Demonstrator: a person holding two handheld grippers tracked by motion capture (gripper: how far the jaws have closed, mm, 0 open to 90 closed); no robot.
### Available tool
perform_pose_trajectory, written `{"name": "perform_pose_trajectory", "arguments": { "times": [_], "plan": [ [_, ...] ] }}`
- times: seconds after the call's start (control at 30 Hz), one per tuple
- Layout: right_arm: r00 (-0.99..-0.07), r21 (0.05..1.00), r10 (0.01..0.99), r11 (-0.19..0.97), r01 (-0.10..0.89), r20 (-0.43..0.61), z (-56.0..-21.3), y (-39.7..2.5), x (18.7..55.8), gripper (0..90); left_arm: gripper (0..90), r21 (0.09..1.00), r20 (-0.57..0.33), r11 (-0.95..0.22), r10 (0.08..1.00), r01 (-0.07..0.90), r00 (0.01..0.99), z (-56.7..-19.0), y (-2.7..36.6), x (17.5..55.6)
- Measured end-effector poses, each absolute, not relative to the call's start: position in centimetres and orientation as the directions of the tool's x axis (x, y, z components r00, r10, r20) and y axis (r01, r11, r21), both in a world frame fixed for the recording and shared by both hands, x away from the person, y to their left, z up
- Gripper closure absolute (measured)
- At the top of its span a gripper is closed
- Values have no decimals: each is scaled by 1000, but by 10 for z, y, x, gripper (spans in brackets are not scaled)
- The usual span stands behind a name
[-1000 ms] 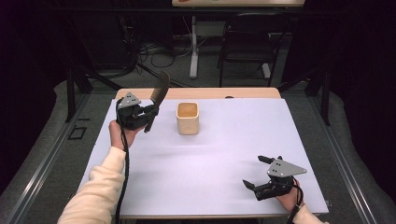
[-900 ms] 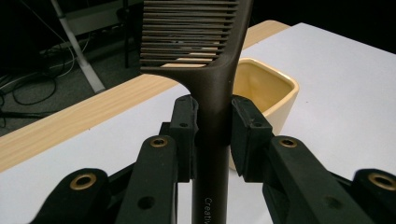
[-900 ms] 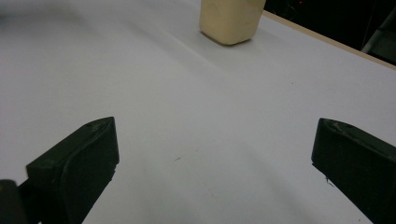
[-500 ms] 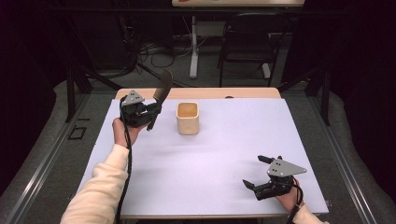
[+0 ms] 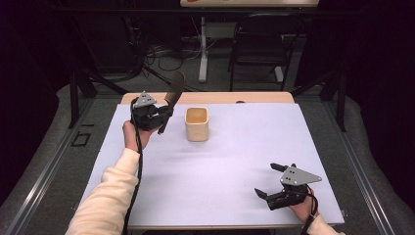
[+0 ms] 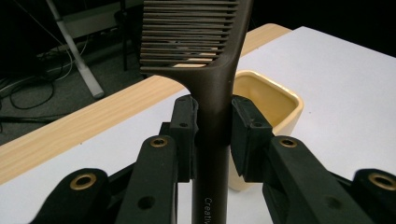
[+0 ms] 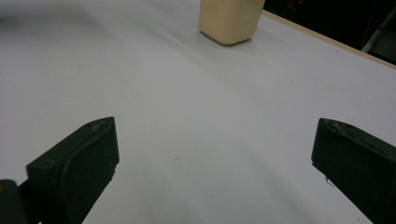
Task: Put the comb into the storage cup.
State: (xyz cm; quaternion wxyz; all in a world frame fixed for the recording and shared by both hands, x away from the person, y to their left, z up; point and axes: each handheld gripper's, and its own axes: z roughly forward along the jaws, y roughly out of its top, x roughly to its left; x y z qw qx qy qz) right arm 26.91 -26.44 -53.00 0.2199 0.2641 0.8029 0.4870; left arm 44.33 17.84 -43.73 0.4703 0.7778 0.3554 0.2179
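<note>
The left gripper (image 5: 155, 116), upper left of the high view, clamps a dark brown comb (image 6: 212, 88) by its handle, teeth up, just beside the cream square cup (image 5: 196, 124). The step looks like carrying; next calls for lowering the handle into the cup. The right gripper (image 5: 275, 182), lower right, rests with jaws spread wide, empty.
</note>
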Motion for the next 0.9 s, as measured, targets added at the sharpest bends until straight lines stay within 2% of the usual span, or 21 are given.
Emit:
{"name": "perform_pose_trajectory", "arguments": {
  "times": [0.9],
  "plan": [
    [-769, 896, 633, 390, 213, -93, -531, -263, 271, 2, 722, 910, 17, -284, 753, 302, 658, -420, 164, 451]
  ]
}}
